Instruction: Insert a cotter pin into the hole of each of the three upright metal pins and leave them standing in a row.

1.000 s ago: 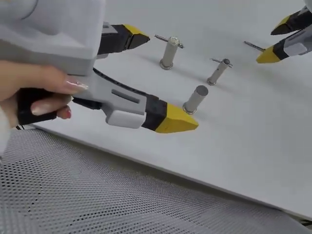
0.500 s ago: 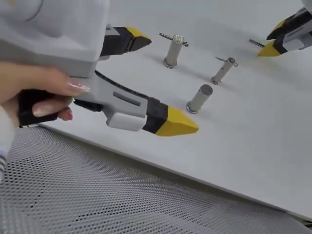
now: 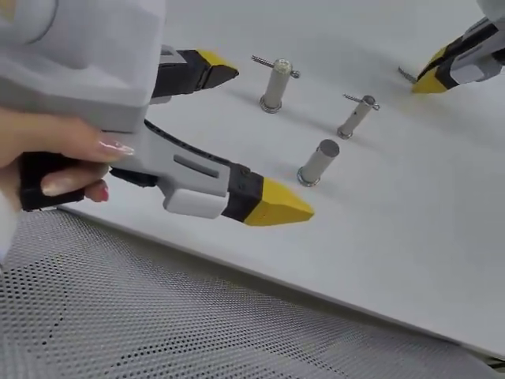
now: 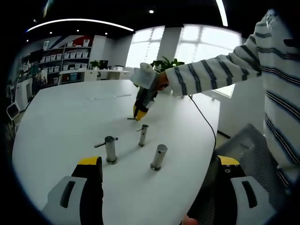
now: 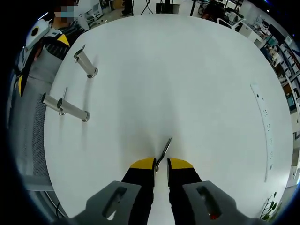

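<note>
right gripper point(image 5: 161, 164) clamps a cotter pin point(image 5: 165, 149), likely for the bare metal pin point(image 3: 318, 162); left gripper point(image 4: 158, 163) hovers by it, jaws wide apart, ready to steady

Light was bright and even across the white table point(image 3: 394, 205), with no hard glare. The pins point(image 3: 319, 162) cast only soft, faint shadows. In the left gripper view, daylight came from blown-out windows point(image 4: 201, 40) at the back, ceiling strips point(image 4: 75, 20) glowed above, and the room beyond was dimmer. Both gripper views bent strongly toward their edges, curving the table's rim. In the head view, the left gripper point(image 3: 270, 142), close to the lens, looked slightly soft. The cotter pin point(image 5: 164, 146) at the right gripper point(image 5: 161, 163) was sharp.
</note>
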